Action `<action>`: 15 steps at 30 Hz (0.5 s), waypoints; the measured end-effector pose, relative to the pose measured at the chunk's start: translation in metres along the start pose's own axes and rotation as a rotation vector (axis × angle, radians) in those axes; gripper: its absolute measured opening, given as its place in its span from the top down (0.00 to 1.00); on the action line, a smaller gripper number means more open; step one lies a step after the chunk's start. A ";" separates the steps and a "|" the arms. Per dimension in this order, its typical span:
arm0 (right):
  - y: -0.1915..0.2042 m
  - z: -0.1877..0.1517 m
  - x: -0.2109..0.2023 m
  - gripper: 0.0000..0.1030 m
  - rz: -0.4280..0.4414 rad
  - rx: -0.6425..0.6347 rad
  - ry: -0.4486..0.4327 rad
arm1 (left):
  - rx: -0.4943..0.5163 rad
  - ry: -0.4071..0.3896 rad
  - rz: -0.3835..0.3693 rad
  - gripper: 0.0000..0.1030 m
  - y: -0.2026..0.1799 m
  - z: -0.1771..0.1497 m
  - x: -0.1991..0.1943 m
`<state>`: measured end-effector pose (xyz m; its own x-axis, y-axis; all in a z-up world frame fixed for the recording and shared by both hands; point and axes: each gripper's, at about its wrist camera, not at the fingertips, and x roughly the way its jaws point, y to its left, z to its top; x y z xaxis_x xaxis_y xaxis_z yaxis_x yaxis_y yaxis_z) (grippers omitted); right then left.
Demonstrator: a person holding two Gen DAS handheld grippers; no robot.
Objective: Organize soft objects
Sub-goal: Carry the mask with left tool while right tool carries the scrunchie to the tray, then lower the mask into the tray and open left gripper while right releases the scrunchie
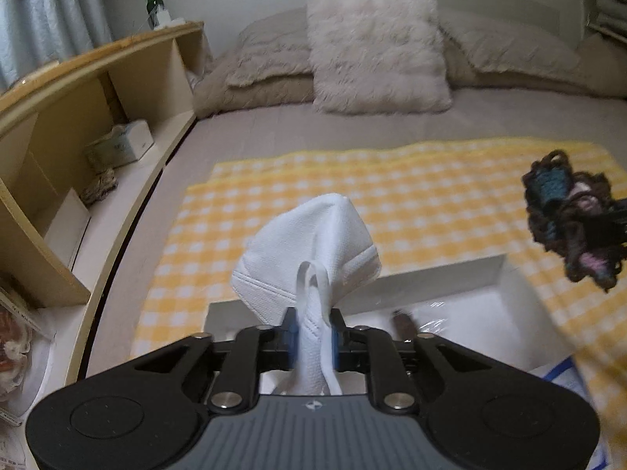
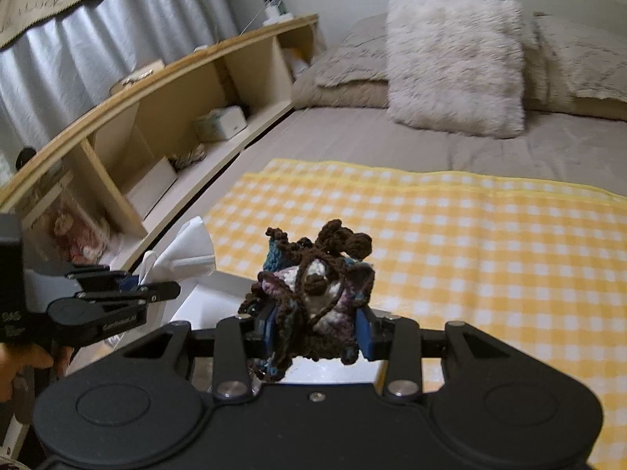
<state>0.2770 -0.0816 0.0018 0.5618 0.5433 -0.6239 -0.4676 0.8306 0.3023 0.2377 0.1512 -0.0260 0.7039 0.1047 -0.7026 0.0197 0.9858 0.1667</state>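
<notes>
My left gripper [image 1: 312, 338] is shut on a white face mask [image 1: 309, 250], held up above a white open box [image 1: 462, 313] on the yellow checked cloth [image 1: 392, 192]. It also shows at the left of the right wrist view [image 2: 149, 288] with the mask [image 2: 188, 248]. My right gripper [image 2: 313, 331] is shut on a brown, teal and white crocheted piece [image 2: 317, 290], held above the box edge [image 2: 219, 293]. The crocheted piece also shows at the right of the left wrist view [image 1: 576, 215].
A fluffy cushion [image 1: 376, 51] and beige pillows [image 1: 266, 62] lie at the head of the bed. A wooden shelf unit [image 1: 98, 90] runs along the left, holding a tissue box [image 1: 125, 143] and a green bottle [image 1: 153, 2] on top.
</notes>
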 end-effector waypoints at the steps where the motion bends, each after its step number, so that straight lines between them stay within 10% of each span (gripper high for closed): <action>1: 0.001 -0.001 0.003 0.61 0.002 -0.005 0.007 | 0.006 0.009 0.008 0.36 0.003 -0.002 0.004; 2: 0.003 -0.001 0.008 0.61 0.003 -0.011 0.016 | 0.004 0.025 0.012 0.24 0.006 -0.004 0.011; 15: 0.014 -0.010 0.070 0.58 0.000 -0.077 0.170 | -0.069 0.096 -0.074 0.23 0.024 -0.012 0.041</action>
<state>0.3028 -0.0335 -0.0448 0.4410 0.5098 -0.7387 -0.5220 0.8152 0.2509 0.2588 0.1804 -0.0587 0.6307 0.0406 -0.7749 0.0178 0.9976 0.0667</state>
